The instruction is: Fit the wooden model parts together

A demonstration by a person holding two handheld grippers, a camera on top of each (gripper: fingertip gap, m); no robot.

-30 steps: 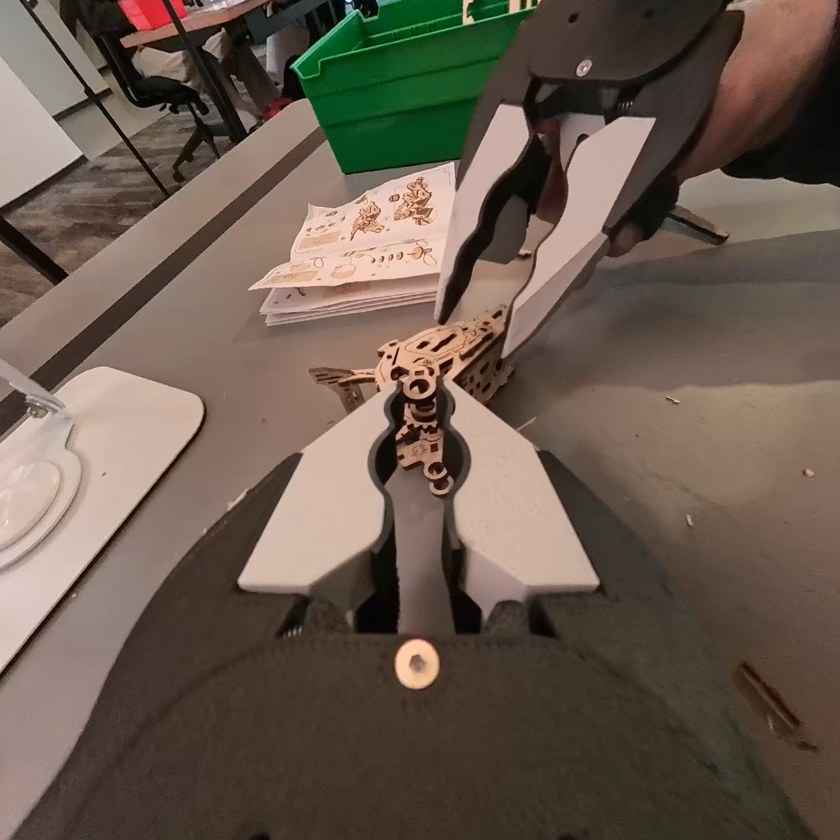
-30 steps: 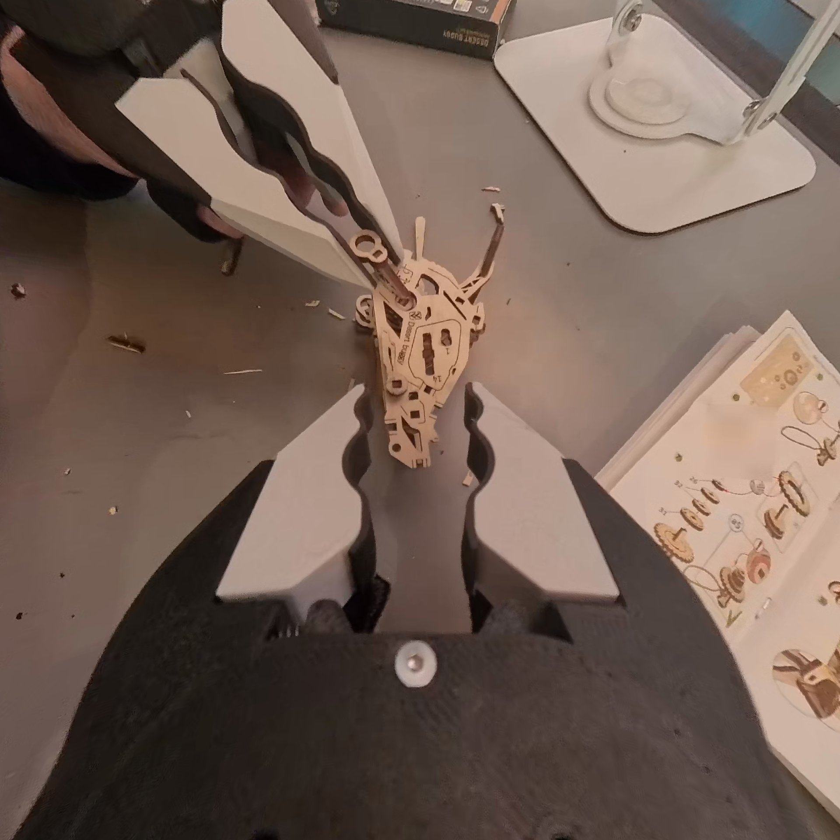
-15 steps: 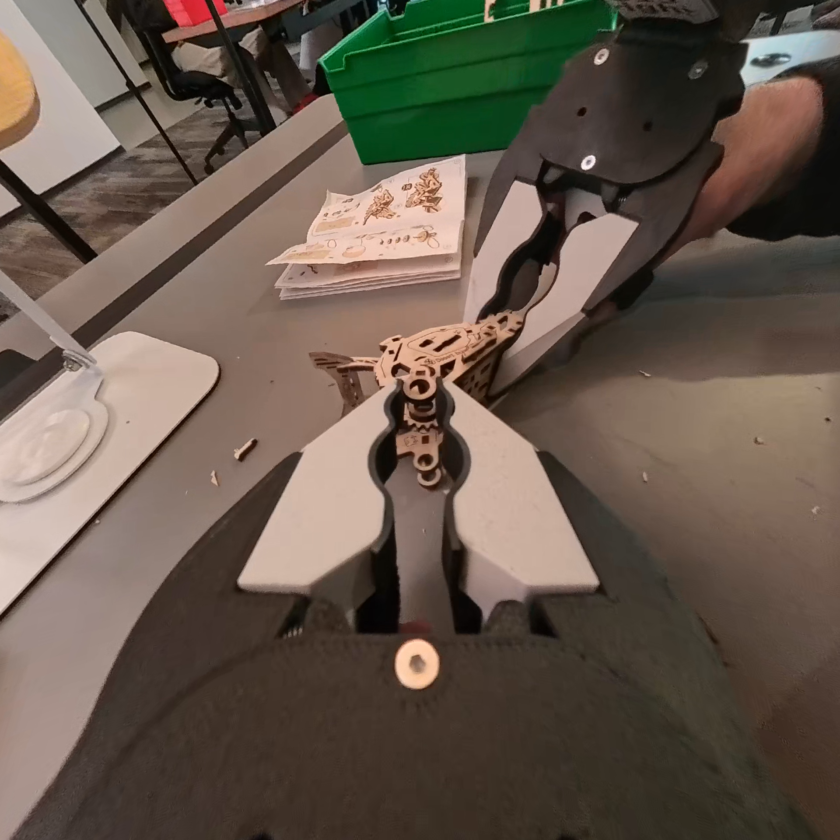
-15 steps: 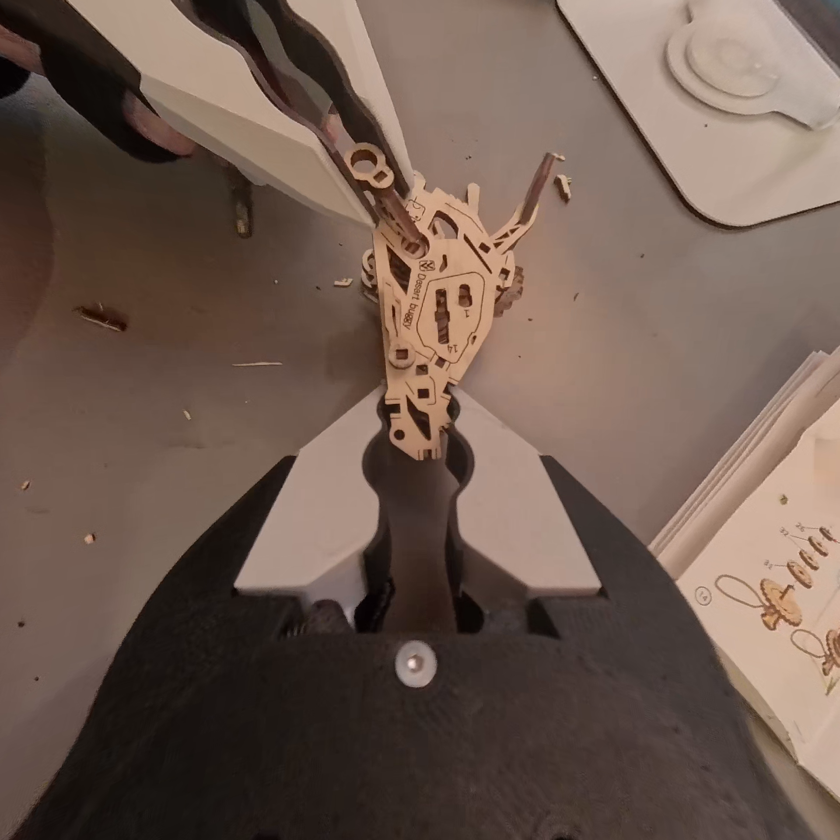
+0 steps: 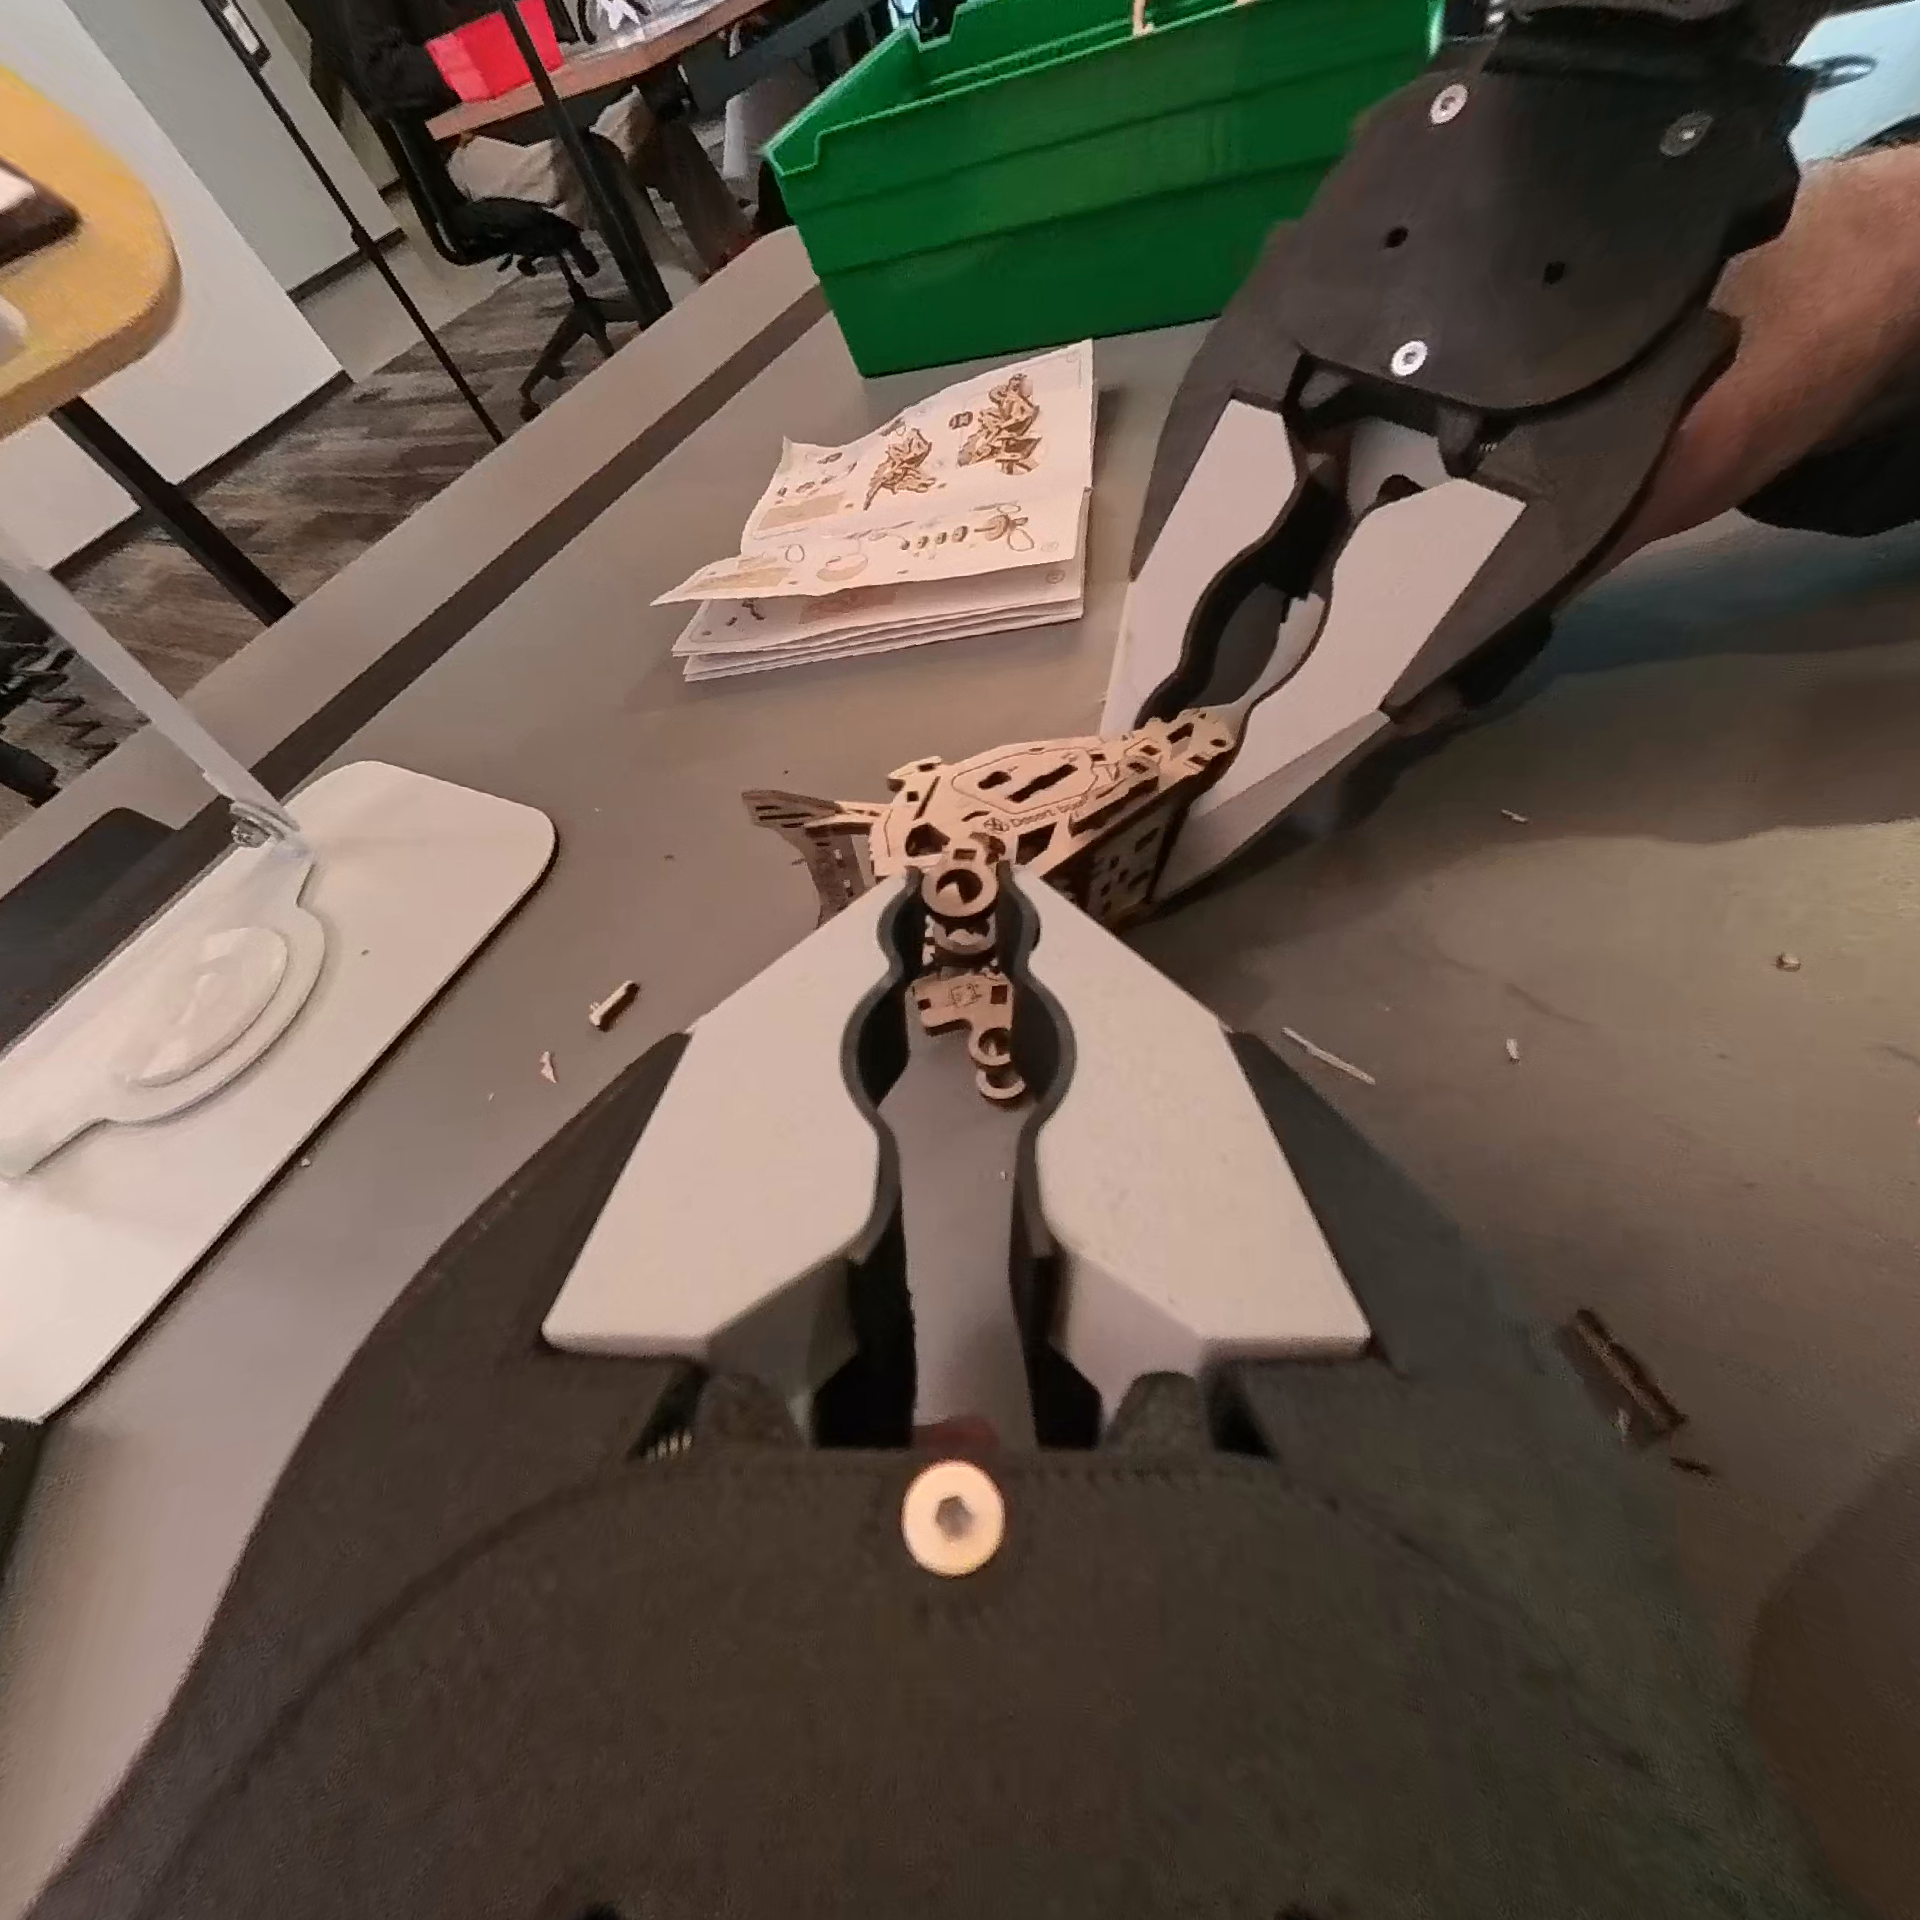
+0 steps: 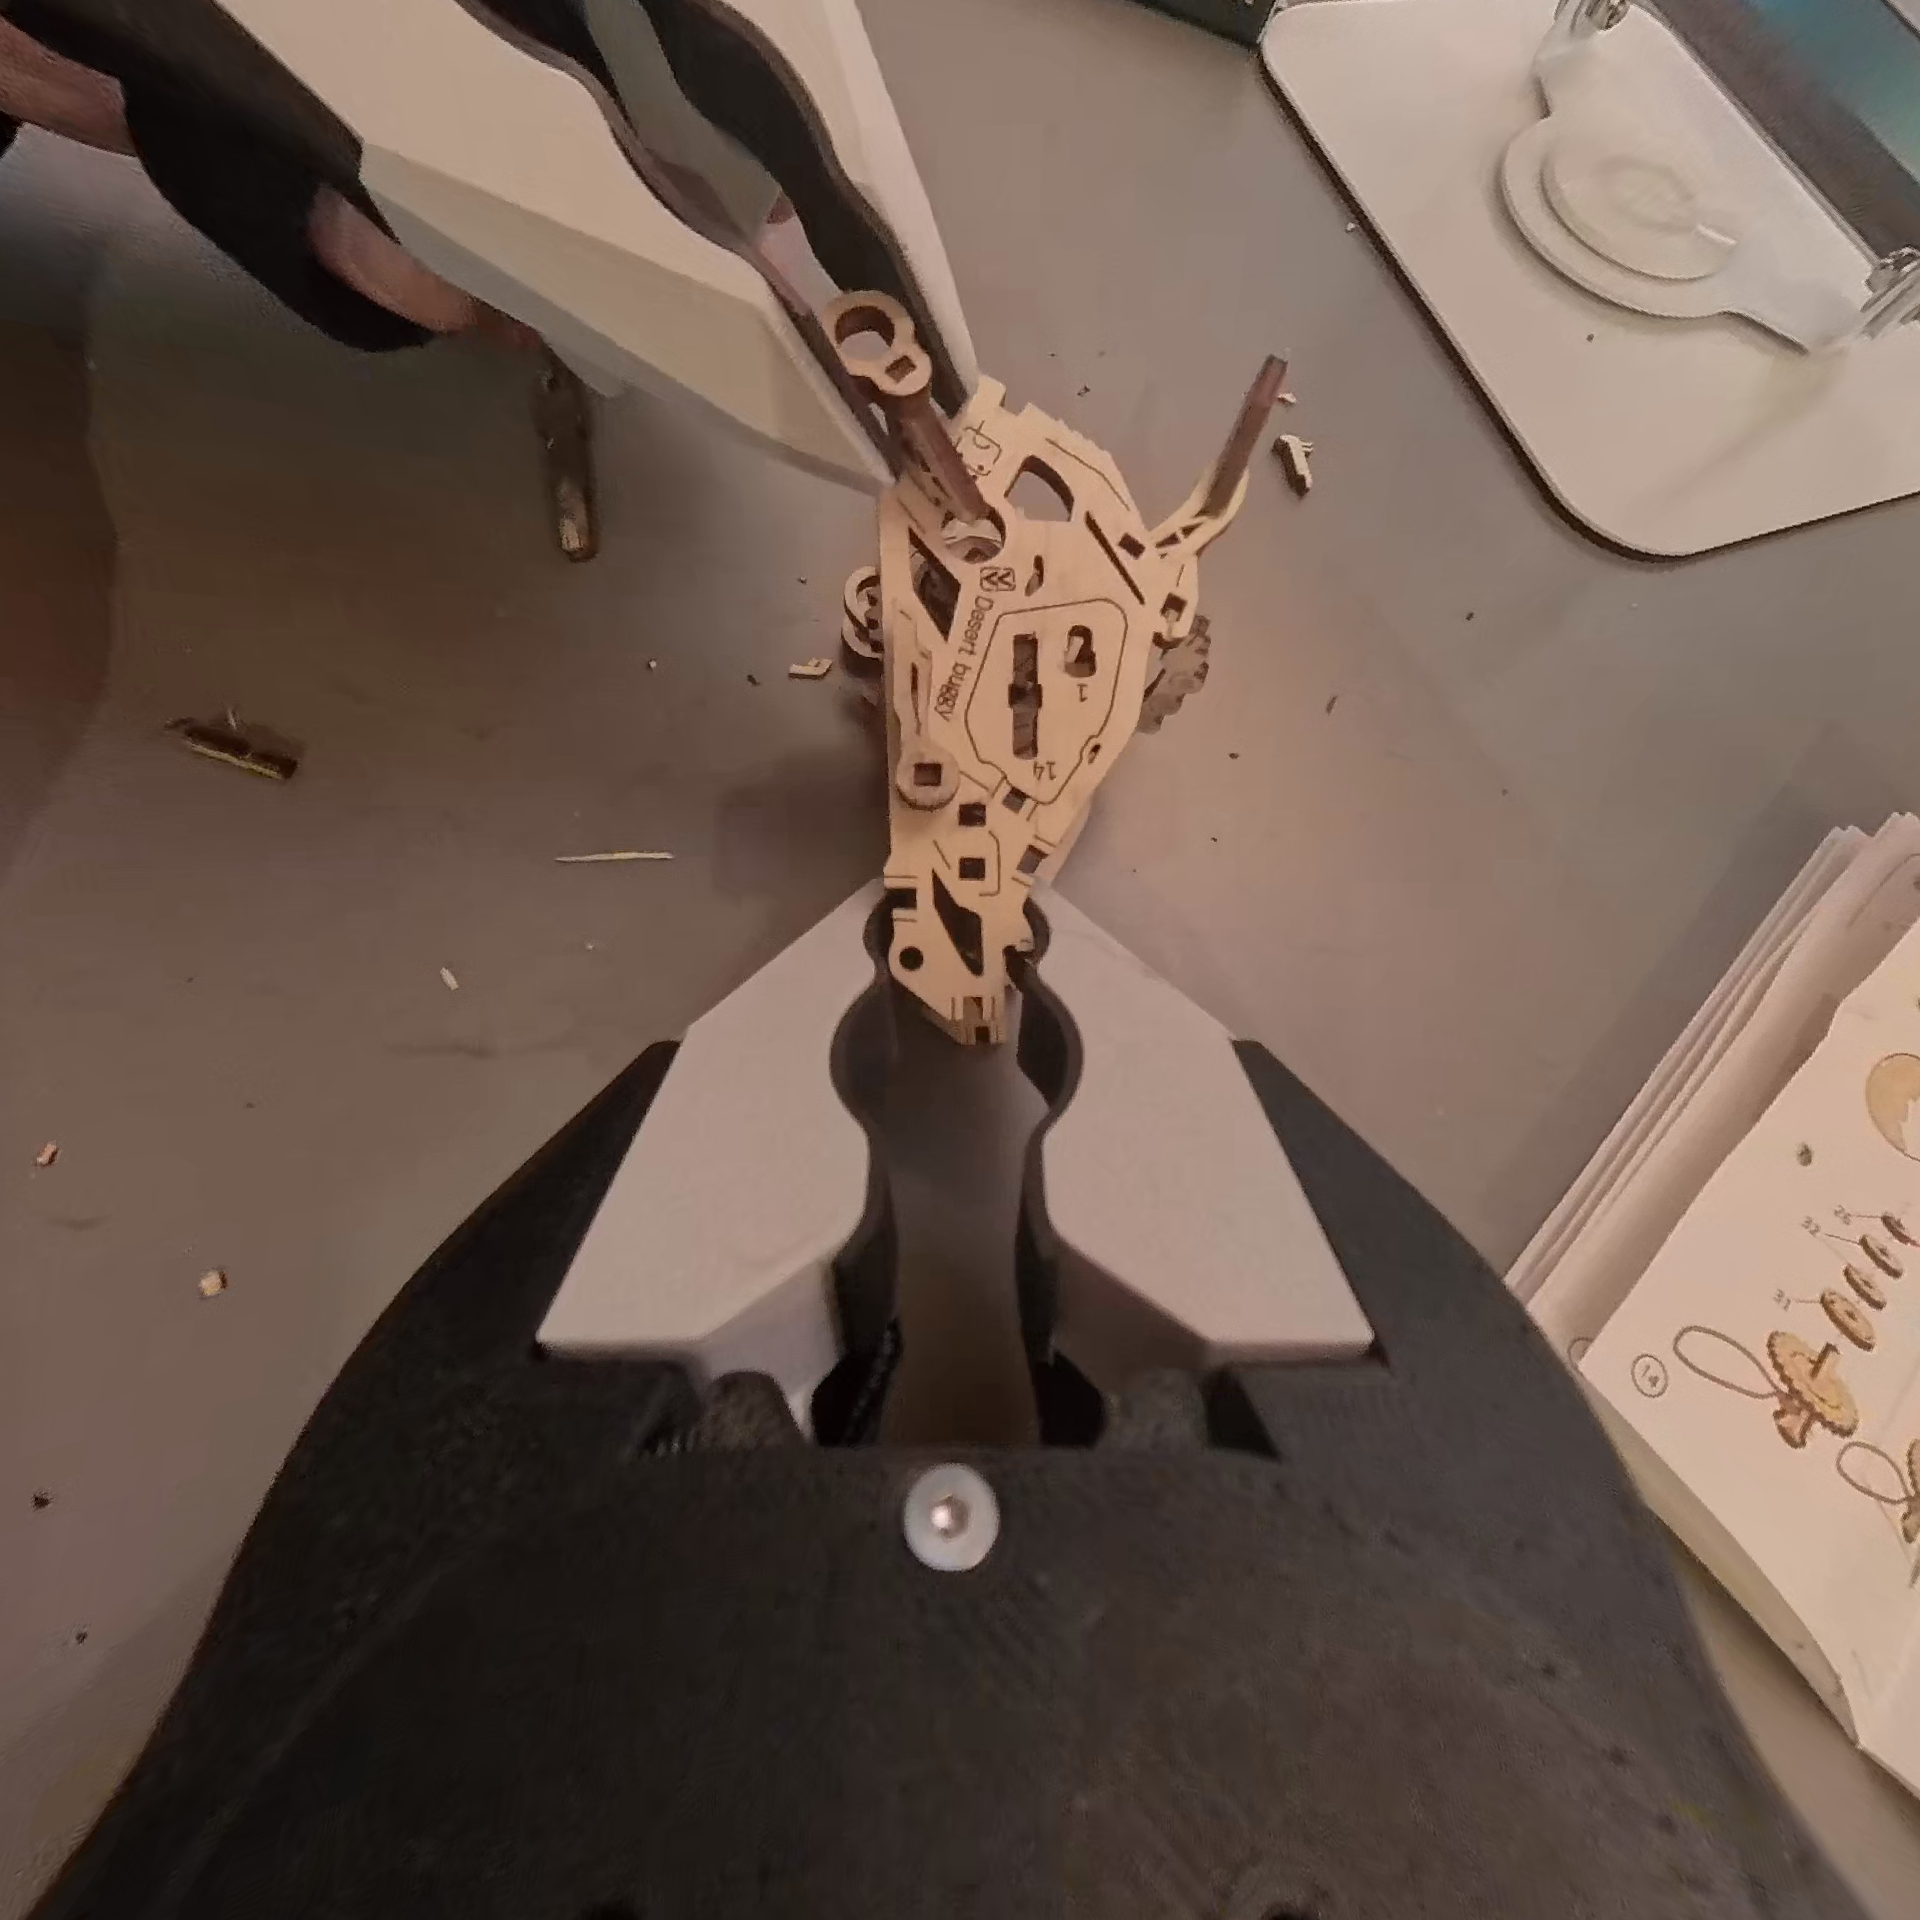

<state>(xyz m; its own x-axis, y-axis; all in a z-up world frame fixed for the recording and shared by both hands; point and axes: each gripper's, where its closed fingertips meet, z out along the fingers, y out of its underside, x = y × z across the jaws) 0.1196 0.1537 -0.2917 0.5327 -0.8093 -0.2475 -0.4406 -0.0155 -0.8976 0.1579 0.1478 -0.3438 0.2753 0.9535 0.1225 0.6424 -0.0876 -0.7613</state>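
Observation:
The wooden model body (image 6: 1008, 686) lies on the grey table (image 6: 416, 935). My right gripper (image 6: 956, 925) is shut on its near end; the left wrist view shows the same grip (image 5: 1195, 790) on the model (image 5: 1039, 800). My left gripper (image 5: 961, 883) is shut on a small wooden part (image 5: 961, 997) made of rings and a toothed piece on a dark axle. In the right wrist view the left gripper (image 6: 914, 447) holds that part (image 6: 873, 338) with the axle's end at a round hole in the model's far end.
An open instruction booklet (image 5: 914, 520) lies behind the model and at the right in the right wrist view (image 6: 1766, 1299). A green bin (image 5: 1039, 187) stands at the back. A white stand base (image 5: 208, 987) is at the left. Wood scraps (image 6: 234, 743) lie scattered.
My right gripper was open around the model's end a second ago and has closed on it. My left gripper stays shut on the small part, close against the model.

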